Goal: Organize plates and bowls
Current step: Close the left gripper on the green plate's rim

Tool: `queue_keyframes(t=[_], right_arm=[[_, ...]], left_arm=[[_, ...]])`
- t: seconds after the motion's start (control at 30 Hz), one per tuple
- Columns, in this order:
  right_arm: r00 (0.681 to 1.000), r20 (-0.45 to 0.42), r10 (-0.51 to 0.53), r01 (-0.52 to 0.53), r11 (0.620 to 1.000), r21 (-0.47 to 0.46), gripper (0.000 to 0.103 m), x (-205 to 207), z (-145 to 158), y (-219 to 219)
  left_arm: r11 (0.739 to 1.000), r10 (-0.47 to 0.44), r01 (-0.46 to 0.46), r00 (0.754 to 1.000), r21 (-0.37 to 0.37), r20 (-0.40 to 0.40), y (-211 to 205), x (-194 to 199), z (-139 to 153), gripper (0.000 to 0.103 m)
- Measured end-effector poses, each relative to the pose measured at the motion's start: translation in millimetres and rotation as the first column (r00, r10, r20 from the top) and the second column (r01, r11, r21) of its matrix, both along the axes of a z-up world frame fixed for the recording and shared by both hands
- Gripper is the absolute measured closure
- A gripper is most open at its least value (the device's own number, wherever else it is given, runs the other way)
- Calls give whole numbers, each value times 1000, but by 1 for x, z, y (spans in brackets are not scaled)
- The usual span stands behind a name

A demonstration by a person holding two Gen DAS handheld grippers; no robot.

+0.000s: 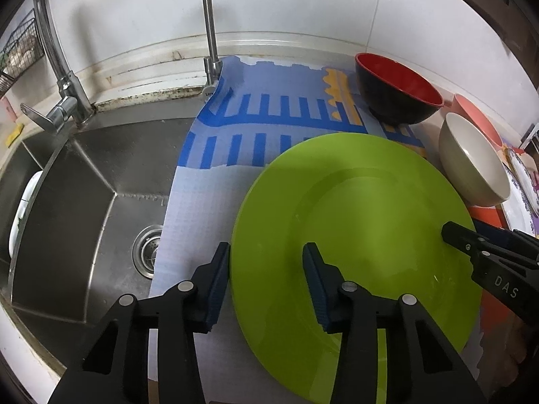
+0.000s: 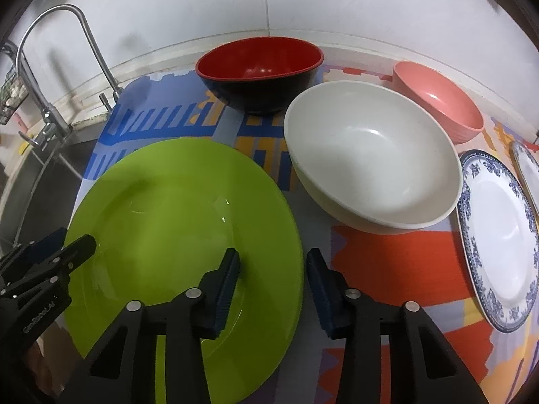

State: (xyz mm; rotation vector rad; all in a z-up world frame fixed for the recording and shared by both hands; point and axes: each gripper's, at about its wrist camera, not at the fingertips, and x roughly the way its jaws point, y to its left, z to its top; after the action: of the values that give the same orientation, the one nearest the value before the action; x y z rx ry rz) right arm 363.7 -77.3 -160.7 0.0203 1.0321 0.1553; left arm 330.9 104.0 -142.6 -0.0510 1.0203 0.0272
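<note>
A large green plate lies on the patterned mat; it also shows in the right wrist view. My left gripper is open and straddles the plate's left rim. My right gripper is open and straddles its right rim. Neither is closed on it. Behind stand a red-and-black bowl, a white bowl and a pink bowl. A blue-patterned white plate lies at the right.
A steel sink with a drain and taps lies left of the mat. A white dish leans in the sink's left part. A tiled wall runs behind. Another plate's rim shows far right.
</note>
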Motion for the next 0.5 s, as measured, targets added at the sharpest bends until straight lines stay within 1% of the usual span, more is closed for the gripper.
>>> queue_keyframes(t=[0.1,0.3,0.5], right_arm=[[1000,1,4,-4,1000,-5,64,-1,0,1],[1000,-1,-1,1,1000,-8,64,-1,1,1],[1000,-9,-10,10,1000,3,64,-7,5,-1]], left_arm=[[1000,6,-6,1000,11,-1,0,0,0,66],[1000,12,-12,1000,10,-4,1,-2,1,67],[1000,13,-13,1000,13,5,0,-14,6,67]])
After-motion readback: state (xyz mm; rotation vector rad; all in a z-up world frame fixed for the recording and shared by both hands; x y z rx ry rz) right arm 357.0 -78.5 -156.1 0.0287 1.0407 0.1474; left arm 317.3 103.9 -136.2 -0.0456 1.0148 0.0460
